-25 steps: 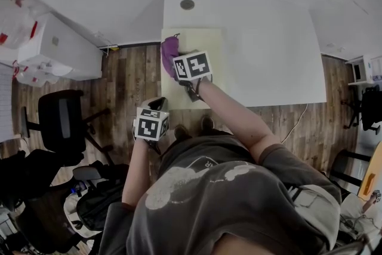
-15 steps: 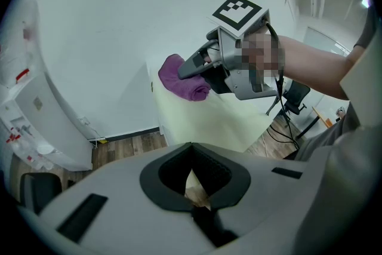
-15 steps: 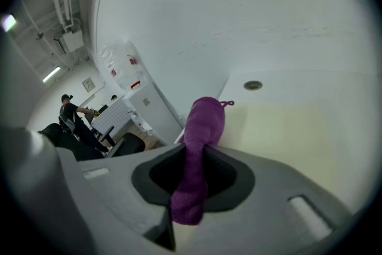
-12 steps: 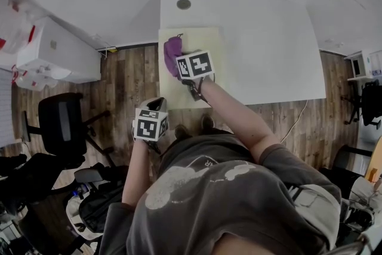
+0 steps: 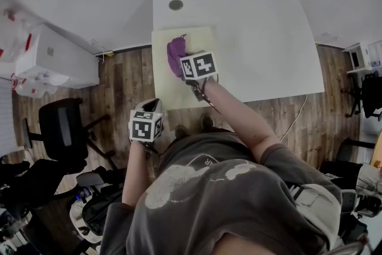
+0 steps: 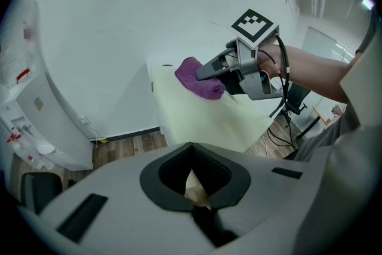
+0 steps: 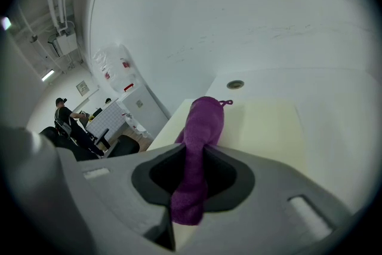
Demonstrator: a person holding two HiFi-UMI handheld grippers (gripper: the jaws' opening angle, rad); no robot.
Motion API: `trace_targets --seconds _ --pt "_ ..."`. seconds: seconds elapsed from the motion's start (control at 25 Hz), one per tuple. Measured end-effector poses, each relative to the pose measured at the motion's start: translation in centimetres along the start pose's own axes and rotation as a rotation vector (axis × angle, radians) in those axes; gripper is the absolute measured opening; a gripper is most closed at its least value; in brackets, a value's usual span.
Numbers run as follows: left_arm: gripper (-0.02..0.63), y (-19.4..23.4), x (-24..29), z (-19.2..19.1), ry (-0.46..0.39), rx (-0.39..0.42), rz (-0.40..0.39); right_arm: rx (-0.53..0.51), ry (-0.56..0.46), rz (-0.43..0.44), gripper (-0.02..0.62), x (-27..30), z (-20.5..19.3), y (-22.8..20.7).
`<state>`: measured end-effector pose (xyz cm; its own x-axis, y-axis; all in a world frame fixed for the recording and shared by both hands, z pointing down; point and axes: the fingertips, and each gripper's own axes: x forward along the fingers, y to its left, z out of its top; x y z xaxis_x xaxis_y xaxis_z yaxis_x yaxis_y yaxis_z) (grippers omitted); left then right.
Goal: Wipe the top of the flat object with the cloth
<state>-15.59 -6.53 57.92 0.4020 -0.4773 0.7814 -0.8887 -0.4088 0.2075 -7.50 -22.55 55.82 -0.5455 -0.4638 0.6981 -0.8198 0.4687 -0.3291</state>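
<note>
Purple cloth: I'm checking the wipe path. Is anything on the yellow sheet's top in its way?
Nothing visible does. The right gripper holds the purple cloth on the yellow sheet, and the rest of the sheet's top is bare.

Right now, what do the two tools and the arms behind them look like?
Both are grey plastic with dark pads and a white cube of black square markers. The left tool shows a wide grey shell; the right tool has a black cable looping behind it. The person wears a dark grey short-sleeved T-shirt.
</note>
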Motion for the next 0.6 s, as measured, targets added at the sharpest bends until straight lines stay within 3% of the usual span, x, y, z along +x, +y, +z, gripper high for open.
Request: trace_targets --seconds 0.6 --pt "0.000 -0.1 0.1 -0.1 0.008 -0.006 0.031 0.018 -0.015 -0.054 0.072 -3.0 -1.3 -4.8"
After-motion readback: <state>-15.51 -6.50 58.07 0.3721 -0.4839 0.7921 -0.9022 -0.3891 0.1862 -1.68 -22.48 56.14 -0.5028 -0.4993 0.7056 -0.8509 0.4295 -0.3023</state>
